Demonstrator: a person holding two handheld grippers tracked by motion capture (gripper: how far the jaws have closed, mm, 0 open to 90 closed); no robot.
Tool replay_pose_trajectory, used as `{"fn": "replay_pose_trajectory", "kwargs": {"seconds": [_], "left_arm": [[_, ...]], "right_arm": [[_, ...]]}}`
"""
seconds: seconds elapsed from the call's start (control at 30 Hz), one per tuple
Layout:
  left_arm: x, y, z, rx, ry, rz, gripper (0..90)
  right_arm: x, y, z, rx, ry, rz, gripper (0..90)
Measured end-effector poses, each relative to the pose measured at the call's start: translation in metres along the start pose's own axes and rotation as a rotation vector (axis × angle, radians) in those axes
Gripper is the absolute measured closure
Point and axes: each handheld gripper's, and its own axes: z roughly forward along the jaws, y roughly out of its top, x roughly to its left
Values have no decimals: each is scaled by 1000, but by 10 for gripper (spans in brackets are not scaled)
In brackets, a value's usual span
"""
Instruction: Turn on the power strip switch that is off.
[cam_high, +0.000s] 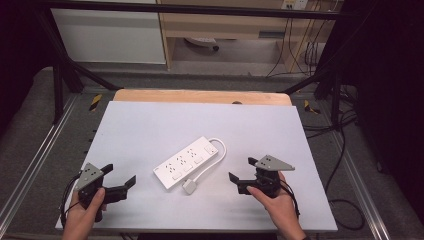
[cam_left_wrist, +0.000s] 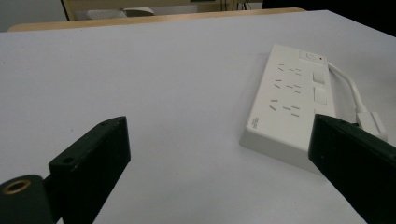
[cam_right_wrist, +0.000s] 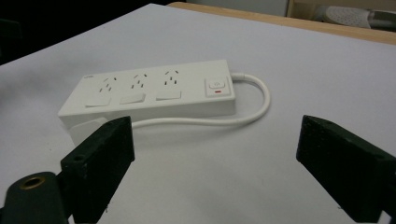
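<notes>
A white power strip (cam_high: 185, 162) lies diagonally in the middle of the white table (cam_high: 150, 125), its cord (cam_high: 218, 154) looping round to a white plug (cam_high: 190, 186) at its near side. My left gripper (cam_high: 119, 174) rests at the table's near left, open and empty, with the strip (cam_left_wrist: 289, 100) ahead to its right. My right gripper (cam_high: 242, 170) sits at the near right, open and empty, facing the strip (cam_right_wrist: 149, 91) and its cord (cam_right_wrist: 252, 109). The strip's switch (cam_right_wrist: 215, 86) shows a red mark.
The white sheet covers a wooden tabletop whose far edge (cam_high: 200, 96) shows. A metal frame (cam_high: 345, 165) runs along both sides. Cables (cam_high: 340, 150) trail on the floor to the right. A wooden shelf unit (cam_high: 225, 30) stands beyond the table.
</notes>
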Motion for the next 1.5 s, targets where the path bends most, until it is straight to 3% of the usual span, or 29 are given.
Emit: {"fn": "replay_pose_trajectory", "kwargs": {"seconds": [0.23, 0.47, 0.63, 1.5], "left_arm": [[0, 0, 0, 1, -1, 1, 55], [-1, 0, 0, 3, -1, 2, 55], [-1, 0, 0, 3, -1, 3, 55], [-1, 0, 1, 7, -5, 10, 55]], "right_arm": [[6, 9, 6, -16, 19, -12, 132], [10, 17, 14, -16, 21, -14, 44], [14, 22, 19, -21, 33, -21, 34], [24, 36, 37, -75, 12, -48, 237]]}}
